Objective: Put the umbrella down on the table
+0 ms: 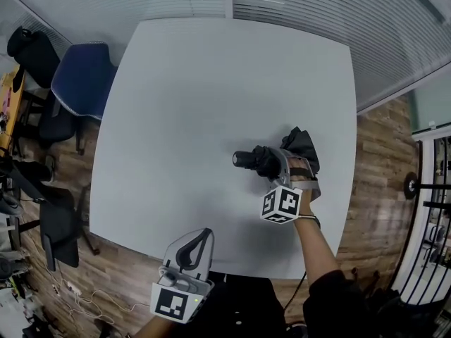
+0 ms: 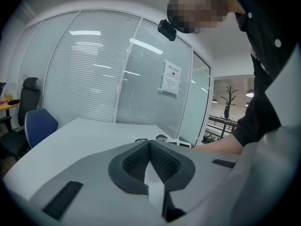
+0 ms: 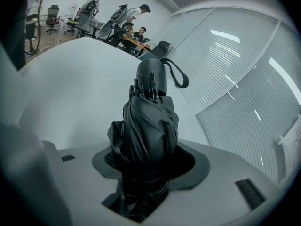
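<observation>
A folded black umbrella (image 1: 271, 159) hangs low over the right part of the white table (image 1: 204, 97), its handle end pointing left and its crumpled canopy to the right. My right gripper (image 1: 276, 166) is shut on the umbrella's folded canopy (image 3: 145, 131); the handle with its wrist strap (image 3: 151, 73) sticks out beyond the jaws. I cannot tell whether the umbrella touches the tabletop. My left gripper (image 1: 199, 239) sits at the table's near edge, its jaws shut with nothing between them, and in the left gripper view its pads (image 2: 149, 144) meet at the tips.
A blue chair (image 1: 83, 79) stands at the table's left edge, with black office chairs (image 1: 32, 55) beyond it. Blinds on glass walls (image 1: 338, 13) run behind the table. Wood floor (image 1: 380, 182) lies to the right. People sit at desks (image 3: 124, 29) far off.
</observation>
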Demonstrator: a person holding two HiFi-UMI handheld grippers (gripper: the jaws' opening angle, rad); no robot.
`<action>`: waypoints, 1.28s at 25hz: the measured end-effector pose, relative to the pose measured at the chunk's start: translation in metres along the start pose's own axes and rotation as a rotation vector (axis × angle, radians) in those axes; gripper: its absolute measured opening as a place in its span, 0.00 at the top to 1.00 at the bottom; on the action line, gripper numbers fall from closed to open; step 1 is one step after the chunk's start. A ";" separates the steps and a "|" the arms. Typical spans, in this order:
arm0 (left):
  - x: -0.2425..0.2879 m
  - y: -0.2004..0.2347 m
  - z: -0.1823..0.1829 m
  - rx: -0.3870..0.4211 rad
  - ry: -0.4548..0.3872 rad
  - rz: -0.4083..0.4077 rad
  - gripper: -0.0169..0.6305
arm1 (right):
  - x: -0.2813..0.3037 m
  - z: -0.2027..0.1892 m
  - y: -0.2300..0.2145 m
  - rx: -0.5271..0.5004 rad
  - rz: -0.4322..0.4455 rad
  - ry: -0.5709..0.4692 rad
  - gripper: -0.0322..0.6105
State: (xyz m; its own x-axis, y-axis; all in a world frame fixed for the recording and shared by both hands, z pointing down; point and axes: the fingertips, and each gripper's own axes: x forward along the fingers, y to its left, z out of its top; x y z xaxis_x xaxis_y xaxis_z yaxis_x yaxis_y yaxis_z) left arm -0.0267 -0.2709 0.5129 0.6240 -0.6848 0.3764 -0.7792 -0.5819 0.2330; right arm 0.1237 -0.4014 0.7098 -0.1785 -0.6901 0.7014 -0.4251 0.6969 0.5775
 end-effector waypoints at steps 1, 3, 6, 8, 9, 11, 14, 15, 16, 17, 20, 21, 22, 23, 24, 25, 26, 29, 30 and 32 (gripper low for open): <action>0.001 0.000 -0.001 -0.004 0.004 0.002 0.95 | 0.004 0.000 0.002 -0.012 0.009 0.008 0.57; 0.002 0.003 -0.003 -0.017 0.007 0.009 0.95 | 0.011 0.002 0.008 -0.036 0.033 0.017 0.56; 0.002 0.006 -0.006 -0.031 0.010 0.019 0.95 | 0.020 0.003 0.018 -0.073 0.065 0.033 0.56; 0.002 0.006 -0.008 -0.031 0.012 0.023 0.95 | 0.026 0.001 0.025 -0.102 0.085 0.047 0.55; 0.001 0.006 -0.008 -0.032 0.014 0.025 0.95 | 0.029 0.000 0.028 -0.117 0.097 0.055 0.55; 0.001 0.007 -0.010 -0.034 0.018 0.031 0.95 | 0.035 -0.002 0.034 -0.139 0.115 0.069 0.54; 0.000 0.009 -0.011 -0.037 0.020 0.038 0.95 | 0.036 -0.002 0.033 -0.141 0.121 0.068 0.54; -0.001 0.009 -0.011 -0.038 0.019 0.039 0.95 | 0.035 -0.002 0.033 -0.143 0.117 0.065 0.54; -0.002 0.009 -0.012 -0.039 0.020 0.039 0.95 | 0.035 -0.001 0.033 -0.145 0.113 0.063 0.54; -0.002 0.009 -0.012 -0.038 0.021 0.039 0.95 | 0.034 -0.001 0.034 -0.147 0.109 0.063 0.54; -0.003 0.008 -0.011 -0.039 0.016 0.038 0.95 | 0.035 -0.003 0.033 -0.136 0.094 0.070 0.51; -0.004 0.009 -0.011 -0.037 0.013 0.042 0.95 | 0.034 -0.003 0.031 -0.128 0.094 0.074 0.49; -0.005 0.010 -0.010 -0.034 0.010 0.050 0.95 | 0.033 -0.004 0.030 -0.121 0.100 0.078 0.44; -0.006 0.012 -0.009 -0.030 0.007 0.060 0.95 | 0.031 -0.003 0.029 -0.117 0.110 0.079 0.41; -0.007 0.015 -0.008 -0.027 0.005 0.069 0.95 | 0.028 -0.002 0.028 -0.114 0.117 0.077 0.39; -0.008 0.017 -0.007 -0.026 0.004 0.075 0.95 | 0.025 0.000 0.028 -0.112 0.119 0.073 0.39; -0.010 0.019 -0.007 -0.027 0.002 0.077 0.95 | 0.022 0.002 0.027 -0.109 0.117 0.068 0.39; -0.010 0.020 -0.003 -0.024 -0.007 0.075 0.95 | 0.016 0.003 0.024 -0.102 0.099 0.051 0.39; -0.010 0.018 -0.002 -0.021 -0.012 0.072 0.95 | 0.013 0.004 0.023 -0.093 0.093 0.043 0.39; -0.010 0.016 0.002 -0.018 -0.022 0.069 0.95 | 0.003 0.007 0.017 -0.039 0.074 0.006 0.40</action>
State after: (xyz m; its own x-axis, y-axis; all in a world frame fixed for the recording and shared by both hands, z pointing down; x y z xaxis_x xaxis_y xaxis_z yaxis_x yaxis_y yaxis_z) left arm -0.0457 -0.2744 0.5109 0.5701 -0.7324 0.3723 -0.8210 -0.5252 0.2239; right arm 0.1097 -0.3928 0.7190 -0.2029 -0.6354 0.7450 -0.3758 0.7531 0.5400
